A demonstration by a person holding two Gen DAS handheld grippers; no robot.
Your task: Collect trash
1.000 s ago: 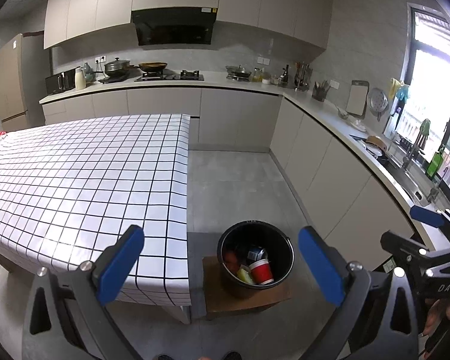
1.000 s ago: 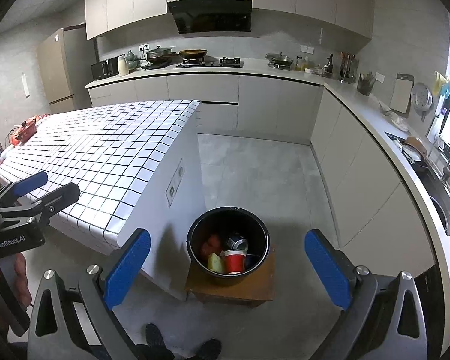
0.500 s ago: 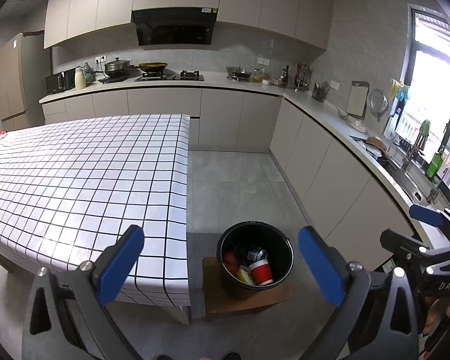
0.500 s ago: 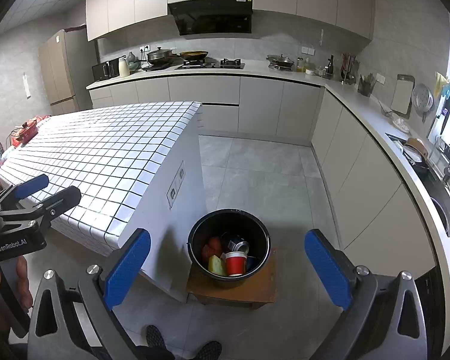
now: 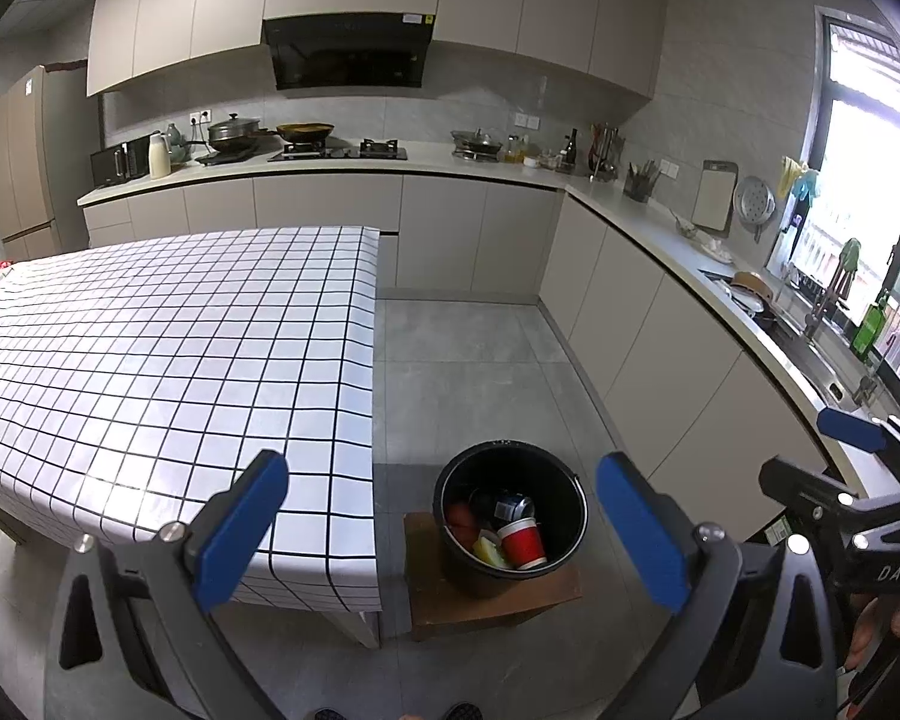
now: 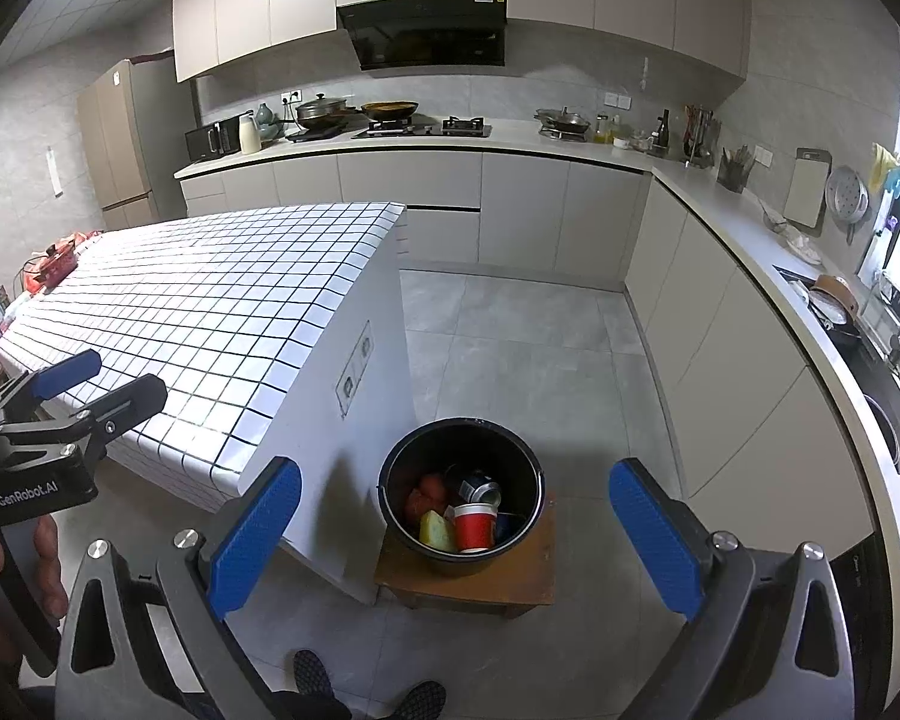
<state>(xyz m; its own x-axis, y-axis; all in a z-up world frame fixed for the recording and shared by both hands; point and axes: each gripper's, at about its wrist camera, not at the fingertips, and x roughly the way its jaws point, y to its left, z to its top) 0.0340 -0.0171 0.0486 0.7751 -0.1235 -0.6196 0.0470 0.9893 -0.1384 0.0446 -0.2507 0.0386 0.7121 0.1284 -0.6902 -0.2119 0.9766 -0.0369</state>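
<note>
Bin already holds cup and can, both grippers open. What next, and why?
Probably turn away to look for more trash: the bin holds the cup and can, the left gripper and right gripper are empty, and the table shows no trash.

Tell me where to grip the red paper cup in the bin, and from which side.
Take the red paper cup by its rim, coming straight down from above. It stands mouth-up against the near wall of the black bin, with a yellow item and a can crowding its sides, so only the top is free. Both grippers are open and empty.
</note>
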